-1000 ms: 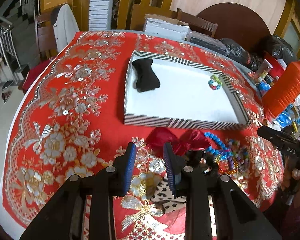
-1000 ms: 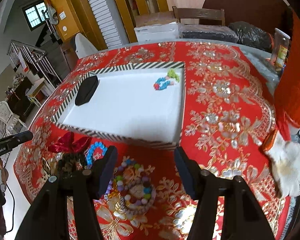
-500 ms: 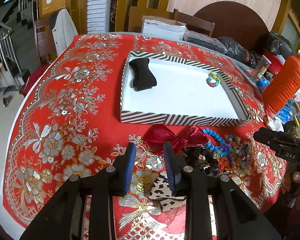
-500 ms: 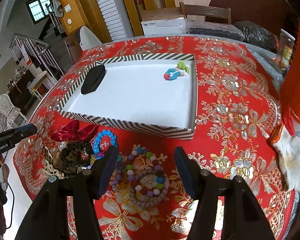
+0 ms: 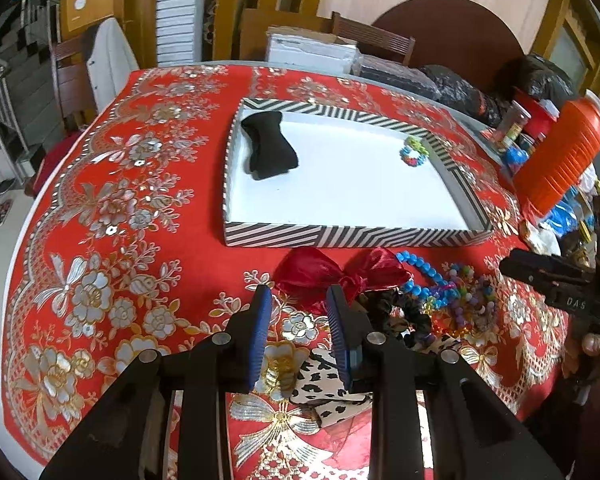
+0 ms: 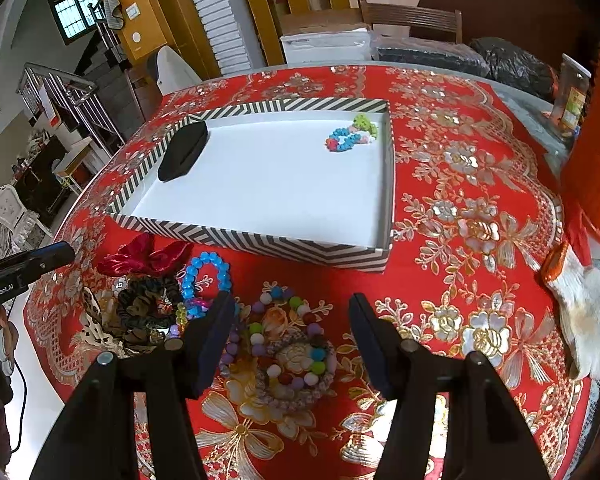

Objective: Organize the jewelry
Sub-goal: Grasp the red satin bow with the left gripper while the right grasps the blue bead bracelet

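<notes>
A striped tray (image 5: 340, 237) (image 6: 260, 240) with a white floor holds a black bow (image 5: 270, 145) (image 6: 183, 151) and a small colourful bracelet (image 5: 414, 153) (image 6: 352, 134). In front of it lies a pile: a red bow (image 5: 340, 274) (image 6: 146, 257), a blue bead bracelet (image 5: 420, 276) (image 6: 206, 276), a dark scrunchie (image 6: 148, 308), a pom-pom bracelet (image 6: 284, 344) and a leopard-print piece (image 5: 324, 384). My left gripper (image 5: 298, 300) is open and empty just before the red bow. My right gripper (image 6: 292, 308) is open and empty above the pom-pom bracelet.
The round table has a red floral cloth (image 5: 120, 208). An orange bottle (image 5: 560, 160) and clutter stand at the right edge. A white glove (image 6: 584, 308) lies on the right. Chairs and boxes stand behind the table.
Both grippers have pulled back and up from the tray, so the pile sits further into view. Both stay open; nothing was taken hold of.
</notes>
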{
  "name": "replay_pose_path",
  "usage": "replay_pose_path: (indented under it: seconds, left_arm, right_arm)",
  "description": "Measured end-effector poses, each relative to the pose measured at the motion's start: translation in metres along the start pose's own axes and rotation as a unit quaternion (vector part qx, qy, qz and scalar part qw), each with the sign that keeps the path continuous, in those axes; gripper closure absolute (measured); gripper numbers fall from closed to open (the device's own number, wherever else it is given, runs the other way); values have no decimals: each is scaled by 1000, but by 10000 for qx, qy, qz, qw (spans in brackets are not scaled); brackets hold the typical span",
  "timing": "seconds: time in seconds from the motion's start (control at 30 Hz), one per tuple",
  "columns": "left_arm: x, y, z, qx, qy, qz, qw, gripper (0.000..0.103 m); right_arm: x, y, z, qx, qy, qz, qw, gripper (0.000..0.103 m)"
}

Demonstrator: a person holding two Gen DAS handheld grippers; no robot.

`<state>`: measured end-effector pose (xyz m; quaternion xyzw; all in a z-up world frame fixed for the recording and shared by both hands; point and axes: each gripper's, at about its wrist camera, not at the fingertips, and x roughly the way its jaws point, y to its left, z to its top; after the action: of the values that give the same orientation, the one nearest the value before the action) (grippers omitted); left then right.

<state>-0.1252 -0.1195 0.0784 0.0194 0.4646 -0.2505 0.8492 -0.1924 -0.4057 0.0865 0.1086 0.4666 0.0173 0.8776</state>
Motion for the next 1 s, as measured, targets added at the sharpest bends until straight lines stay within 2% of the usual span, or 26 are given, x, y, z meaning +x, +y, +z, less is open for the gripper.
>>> replay_pose_path:
  seconds: [0.13,0.2,0.33,0.5,0.57,0.6,0.87,1.0]
  left_arm:
    - [10,3,3,19,156,-428,9990,83]
    - [13,0,5,80,175,-599,9980,78]
    - [23,-4,10,174,276,-950,9949,77]
    - [40,-11,17,377,485,-991,9932,76]
    - [44,-15,19,504,515,-1033,9920,75]
    - [44,-18,19,577,521,-1041,9915,74]
    - [53,-29,24,1272,624,-1189,9827,69]
    - [64,-30,26,1640,797,-1167,9763,68]
  right_arm:
    - [0,0,1,-8,0,19,10000,41]
    - [3,1,0,-37,31,46,10000,41]
    - [9,5,0,-112,144,122,9998,41]
    - [18,21,5,-410,220,146,9988,43]
    - [25,28,9,-545,283,159,9980,52]
    - [27,30,11,-572,297,183,9978,53]
    - [57,39,19,-604,573,552,9950,53]
    - [67,40,16,-641,681,585,9939,53]
